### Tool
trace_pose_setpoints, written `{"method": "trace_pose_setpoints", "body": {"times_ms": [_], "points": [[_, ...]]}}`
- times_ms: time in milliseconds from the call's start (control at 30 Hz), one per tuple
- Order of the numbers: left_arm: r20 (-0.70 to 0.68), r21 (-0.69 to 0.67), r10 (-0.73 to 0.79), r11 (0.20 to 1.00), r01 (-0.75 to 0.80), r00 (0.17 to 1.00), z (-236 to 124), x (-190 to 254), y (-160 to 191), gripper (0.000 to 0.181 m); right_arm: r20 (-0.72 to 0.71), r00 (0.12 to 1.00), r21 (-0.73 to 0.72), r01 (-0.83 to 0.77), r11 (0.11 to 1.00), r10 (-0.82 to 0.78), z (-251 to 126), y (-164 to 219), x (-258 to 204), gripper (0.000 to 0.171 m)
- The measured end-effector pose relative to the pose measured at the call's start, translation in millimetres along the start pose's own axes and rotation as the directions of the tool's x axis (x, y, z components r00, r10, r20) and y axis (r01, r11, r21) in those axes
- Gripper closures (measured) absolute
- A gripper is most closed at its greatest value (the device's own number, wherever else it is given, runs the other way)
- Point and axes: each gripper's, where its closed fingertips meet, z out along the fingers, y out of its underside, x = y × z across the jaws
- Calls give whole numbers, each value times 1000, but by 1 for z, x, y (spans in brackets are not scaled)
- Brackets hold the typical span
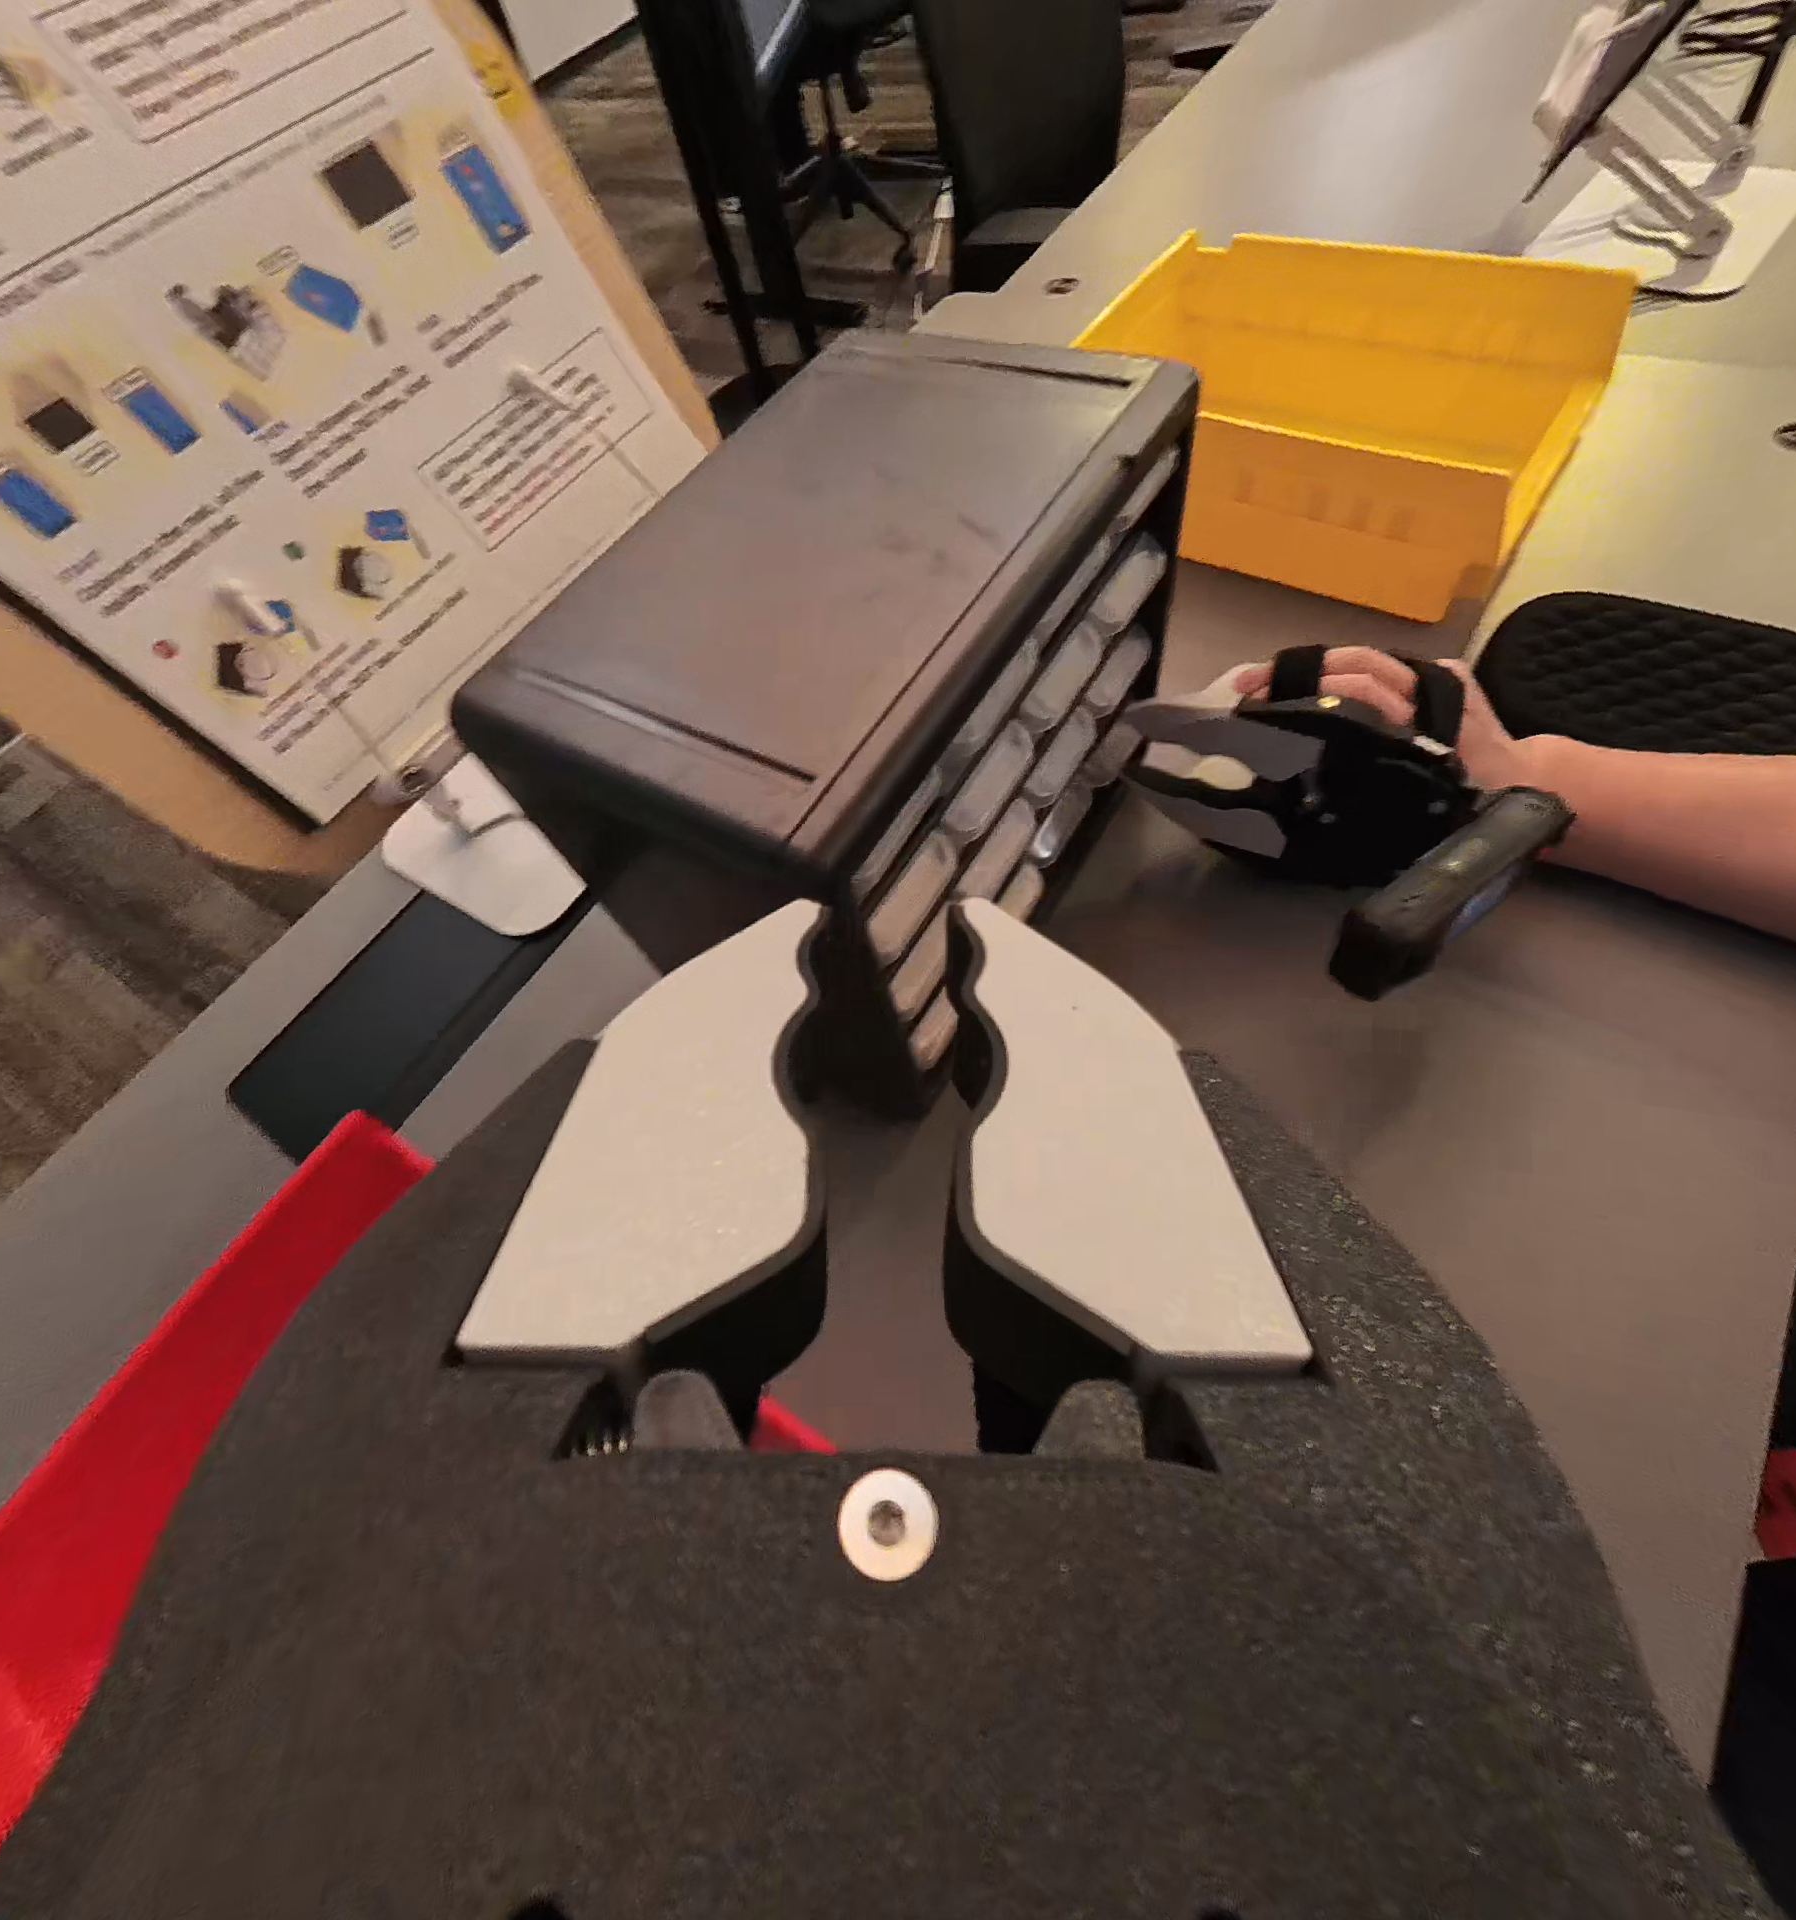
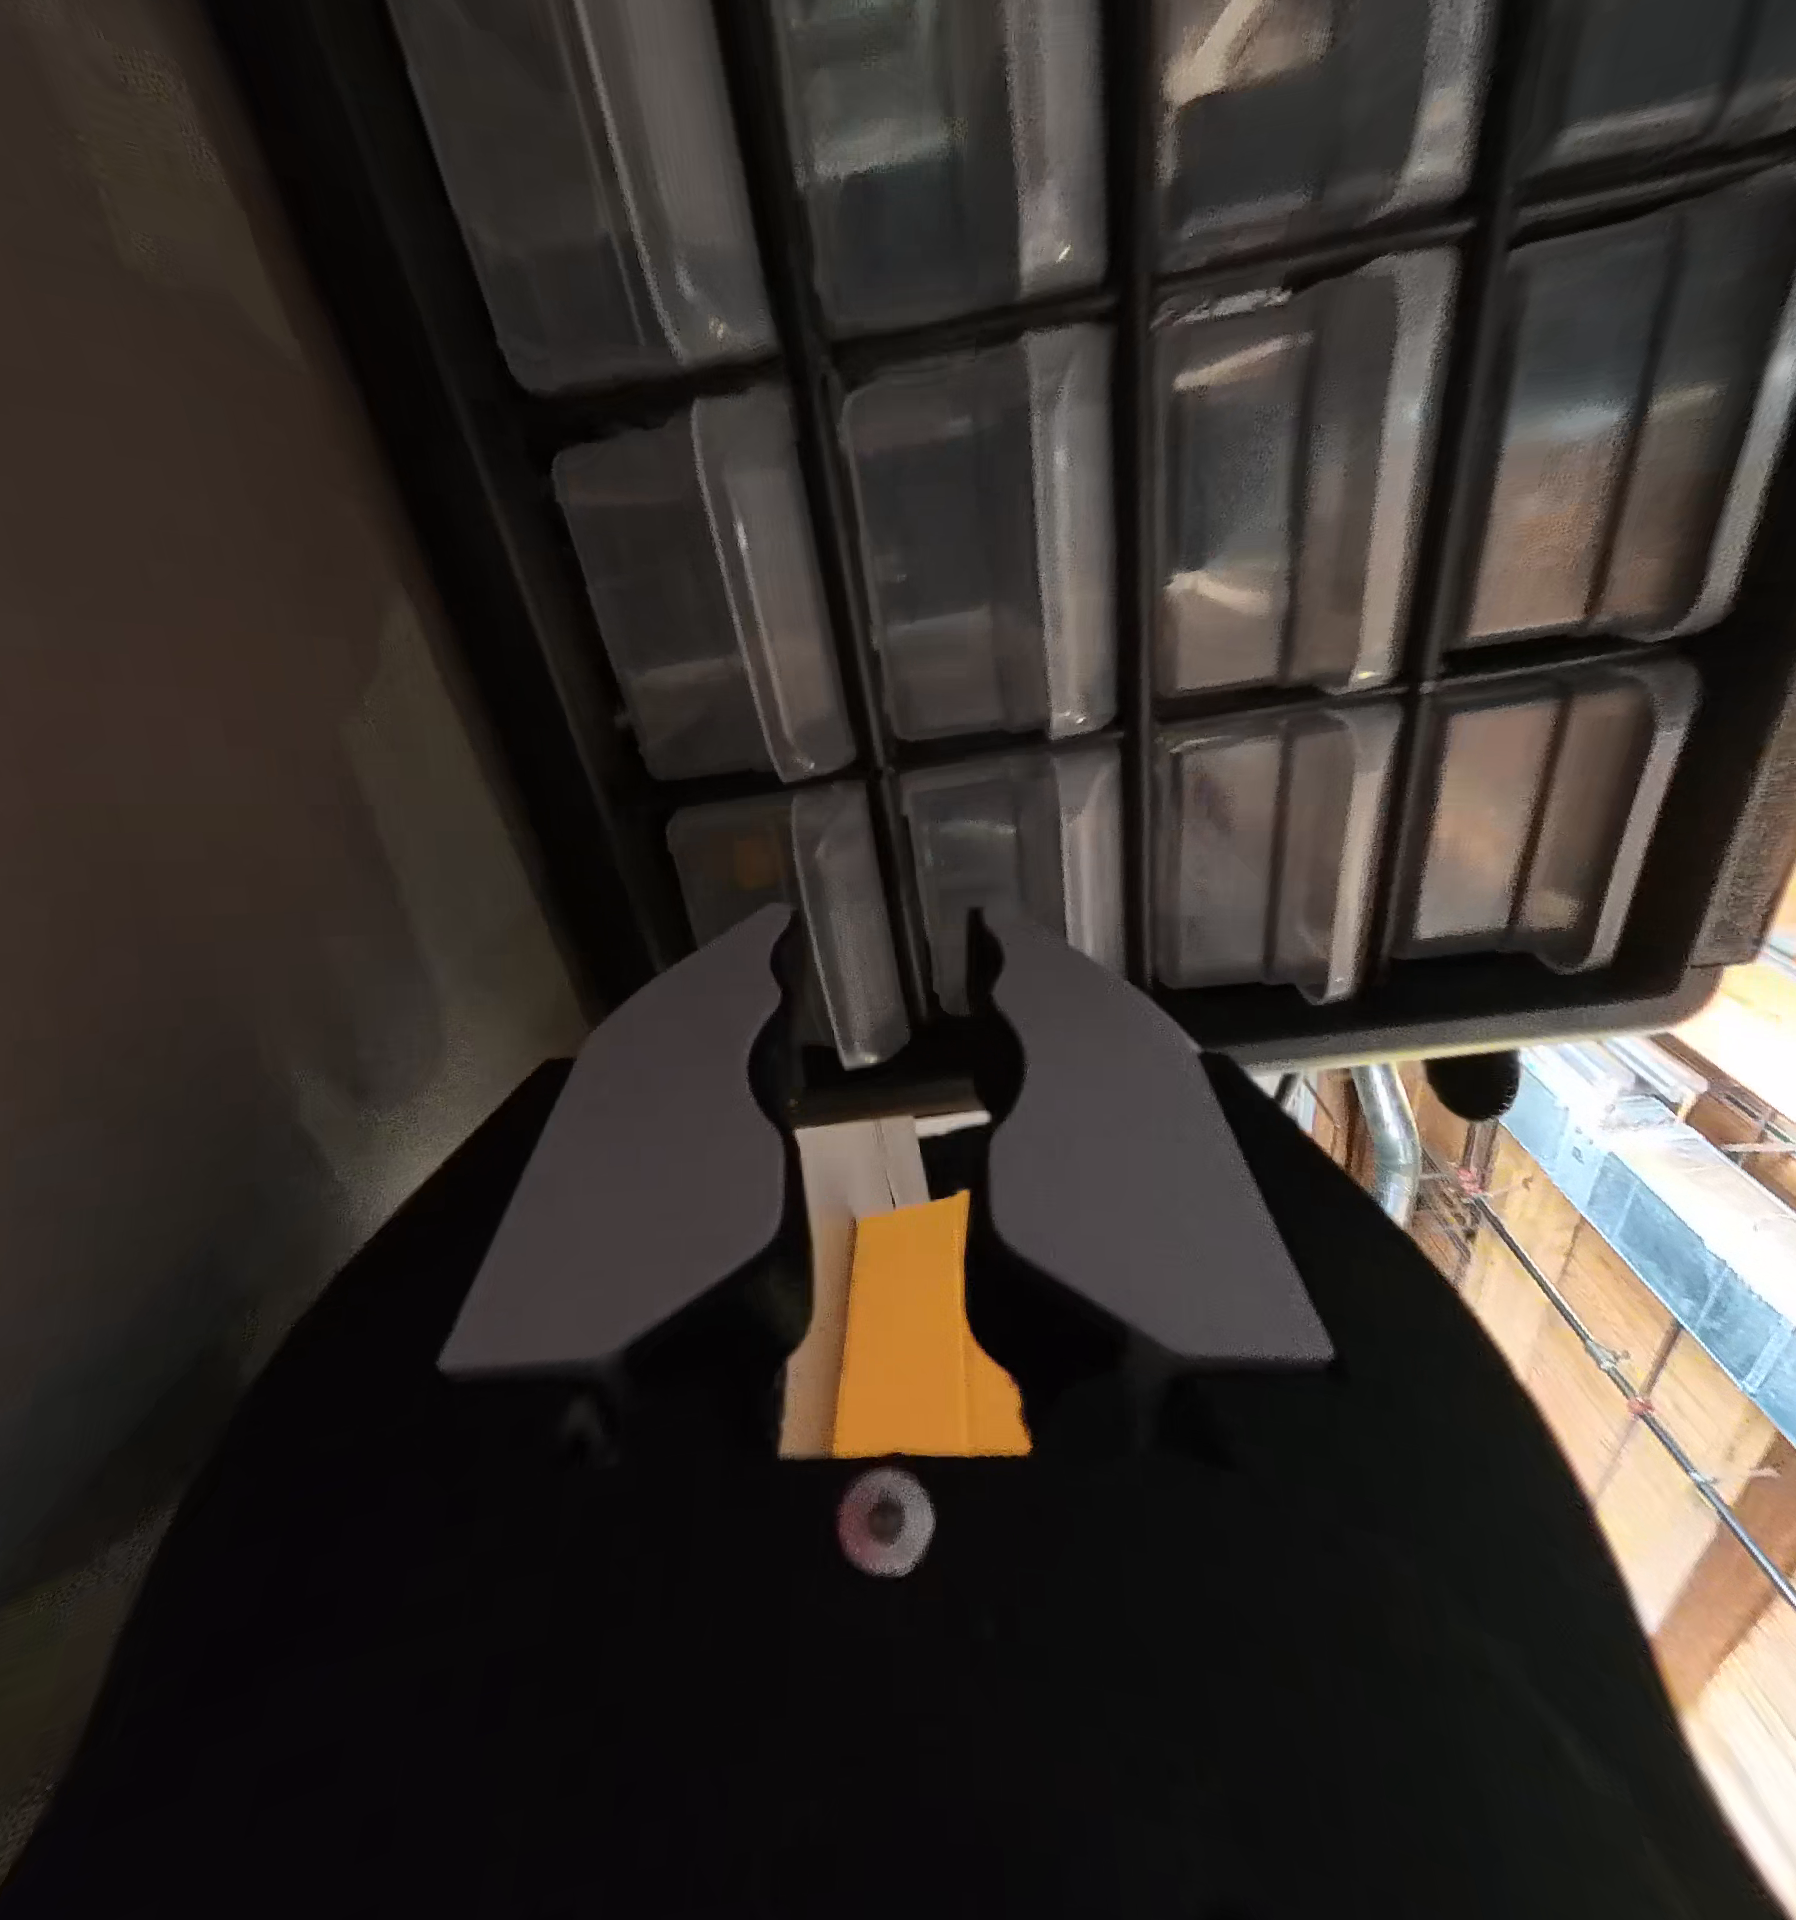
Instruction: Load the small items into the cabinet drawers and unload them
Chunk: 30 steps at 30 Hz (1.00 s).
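Observation:
A black cabinet (image 1: 821, 582) with several clear drawers stands on the grey table. My left gripper (image 1: 889, 920) is closed to a narrow gap around the cabinet's near front corner edge. My right gripper (image 2: 883, 930) is rolled sideways at the cabinet's front (image 2: 1143, 665). Its fingers sit close around the clear handle of an end drawer (image 2: 847, 935). Something orange (image 2: 738, 862) shows dimly inside that drawer. The right gripper also shows in the left wrist view (image 1: 1143, 748), held by a hand at the lowest drawers.
A yellow bin (image 1: 1393, 343) stands behind the cabinet, a red bin (image 1: 146, 1455) at my near left. A poster board (image 1: 250, 312) leans at the table's left edge. The person's forearm (image 1: 1652, 821) lies across the right. A black mesh chair back (image 1: 1683, 675) is beyond it. Tip to tip, the grippers are about 30 cm apart. The left tips stand about 15 cm off the black cabinet (image 1: 821, 582).

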Motion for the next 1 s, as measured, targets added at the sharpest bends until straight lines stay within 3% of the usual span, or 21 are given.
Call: {"method": "trace_pose_setpoints", "body": {"times_ms": [100, 200, 367, 500, 700, 1000], "points": [[24, -13, -39, 999, 39, 999, -12, -13, 10, 160, 48, 999, 81, -6, 997, 2, -5, -15, -5, 139], [44, 25, -78, 997, 77, 996, -22, -24, 9, 160, 55, 994, 42, 93, 995, -95, -2, -9, -15, 142], [37, 59, -98, 994, 96, 994, -31, -26, 7, 160, 46, 997, 40, 65, 997, -67, -4, -7, -13, 149], [34, 60, -95, 994, 92, 995, -29, -26, 7, 160, 53, 996, 33, 66, 997, -68, -11, -5, -13, 160], [41, 30, -83, 996, 81, 996, -22, -24, 9, 160, 53, 998, -44, 49, 998, -47, 4, 10, -13, 158], [45, -30, -83, 996, 85, 996, -9, -24, 18, 160, 65, 997, -35, 42, 999, -39, 5, 8, -15, 155]]}}
